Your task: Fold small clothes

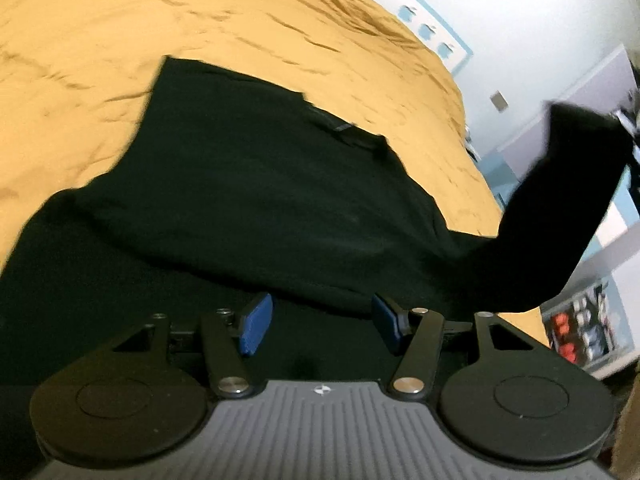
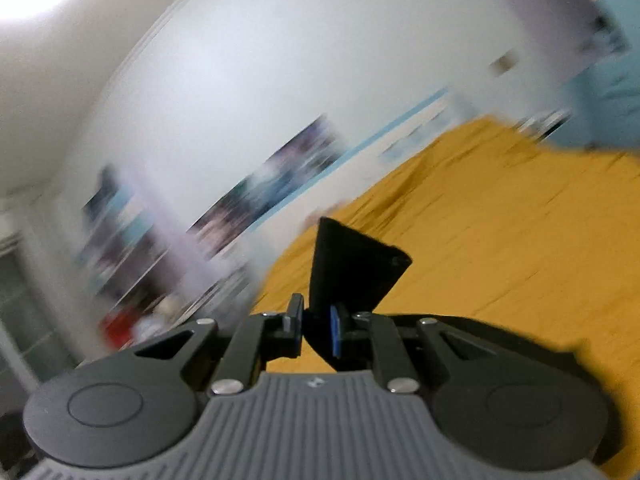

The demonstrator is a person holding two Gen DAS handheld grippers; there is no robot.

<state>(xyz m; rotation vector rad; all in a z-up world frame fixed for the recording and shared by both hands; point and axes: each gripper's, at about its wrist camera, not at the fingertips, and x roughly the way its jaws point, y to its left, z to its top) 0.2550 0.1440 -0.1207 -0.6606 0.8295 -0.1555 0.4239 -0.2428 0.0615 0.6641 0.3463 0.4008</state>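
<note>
Black garment (image 1: 248, 184) spread on the orange bed (image 1: 120, 40), soft, limp, light; best pinched at corners. Right hand-held gripper (image 2: 318, 330) clamped on one raised corner; left hand-held gripper (image 1: 320, 324) apart, above near hem

Your left hand-held gripper (image 1: 322, 322) hangs with its blue pads (image 1: 256, 324) spread apart and nothing between them, just above a black garment (image 1: 240, 184) lying ahead on the mustard-yellow bedspread (image 1: 120, 40). To the gripper's right, one sleeve (image 1: 560, 200) rises clear of the bed.
</note>
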